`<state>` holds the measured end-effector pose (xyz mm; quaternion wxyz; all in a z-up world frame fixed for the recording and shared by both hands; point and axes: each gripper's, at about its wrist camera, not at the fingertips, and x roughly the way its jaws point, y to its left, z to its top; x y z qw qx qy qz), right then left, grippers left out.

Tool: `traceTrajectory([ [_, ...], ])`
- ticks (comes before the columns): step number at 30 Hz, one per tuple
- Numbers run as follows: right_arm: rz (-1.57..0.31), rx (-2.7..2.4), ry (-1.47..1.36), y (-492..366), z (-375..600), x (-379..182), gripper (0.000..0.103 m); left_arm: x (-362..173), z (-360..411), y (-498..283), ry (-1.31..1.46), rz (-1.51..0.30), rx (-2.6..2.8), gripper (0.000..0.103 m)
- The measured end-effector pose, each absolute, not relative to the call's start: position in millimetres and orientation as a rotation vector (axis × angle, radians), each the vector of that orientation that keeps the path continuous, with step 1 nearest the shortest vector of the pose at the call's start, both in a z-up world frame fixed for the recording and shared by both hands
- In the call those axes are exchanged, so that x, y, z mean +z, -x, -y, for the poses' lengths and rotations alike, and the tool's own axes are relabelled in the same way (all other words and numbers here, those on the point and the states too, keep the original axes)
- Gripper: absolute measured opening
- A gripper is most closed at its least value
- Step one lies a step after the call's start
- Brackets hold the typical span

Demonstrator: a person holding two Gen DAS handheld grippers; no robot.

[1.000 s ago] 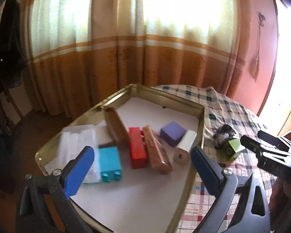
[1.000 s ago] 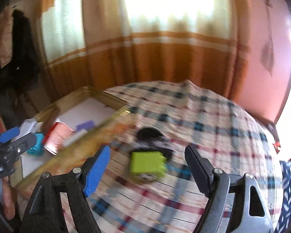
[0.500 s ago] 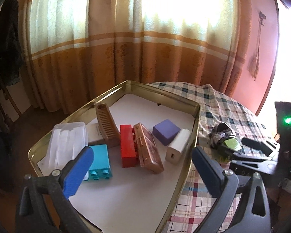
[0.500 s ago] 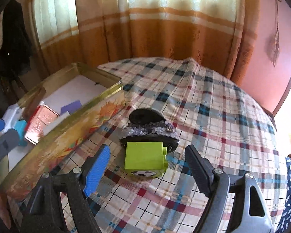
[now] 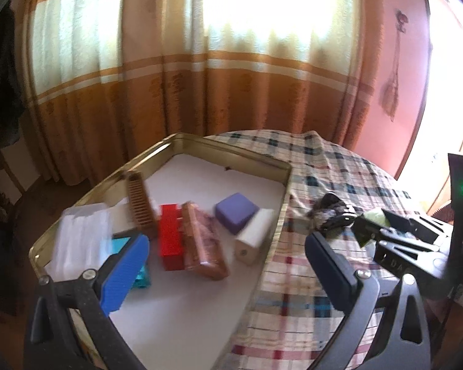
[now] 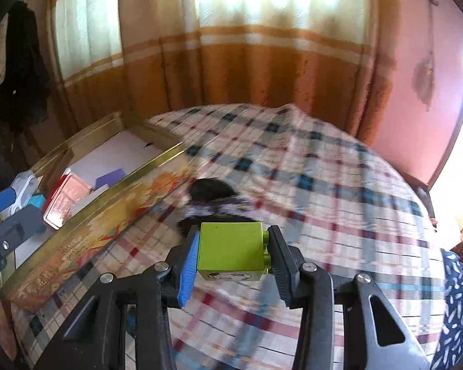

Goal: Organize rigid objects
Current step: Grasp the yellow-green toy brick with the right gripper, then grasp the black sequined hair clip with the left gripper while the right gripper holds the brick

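Observation:
My right gripper (image 6: 233,256) is shut on a lime green toy block (image 6: 231,251), held just above the plaid tablecloth; it also shows in the left wrist view (image 5: 375,217). Behind it lies a black sequined hair clip (image 6: 213,197). A gold tin tray (image 5: 231,151) holds a red block (image 5: 169,240), a copper case (image 5: 202,240), a purple block (image 5: 236,212), a white charger (image 5: 256,236), a brown comb (image 5: 139,203), a teal block (image 5: 123,246) and a clear box (image 5: 80,237). My left gripper (image 5: 225,274) is open and empty above the tray's near end.
The round table has a plaid cloth (image 6: 324,185) that drops off at the far and right edges. Orange and cream curtains (image 5: 231,92) hang behind. The tray's decorated side wall (image 6: 86,237) stands left of my right gripper.
My right gripper has closed on the green block and lifted it off the cloth. My left gripper has shifted slightly and stays open.

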<state>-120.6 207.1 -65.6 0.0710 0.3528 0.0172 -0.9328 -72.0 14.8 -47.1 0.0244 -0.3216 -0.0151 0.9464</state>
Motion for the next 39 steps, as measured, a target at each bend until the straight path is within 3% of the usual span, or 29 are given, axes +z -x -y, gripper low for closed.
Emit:
traceTrajectory([
  [13, 0.096, -2.952, -1.037, 119.7, -285.3, -55.9, 0.045, -53.1, -118.5, 94.8, 0.962, -0.18, 2.787, 0.102],
  [20, 0.197, -2.978, -1.016, 117.7, -309.6, -57.5, 0.045, -70.0, -152.1, 124.0, 1.076, -0.186, 2.703, 0.101],
  [23, 0.186, -2.98, -1.001, 116.9, -307.3, -56.9, 0.045, -80.3, -157.9, 138.6, 1.144, -0.172, 2.68, 0.095],
  [30, 0.186, -2.983, -0.978, 117.4, -303.3, -57.0, 0.046, -94.1, -165.2, 162.7, 1.225, -0.139, 2.66, 0.094],
  [39, 0.187, -2.984, -0.976, 116.6, -303.4, -56.0, 0.046, -106.0, -164.5, 181.9, 1.274, -0.103, 2.66, 0.07],
])
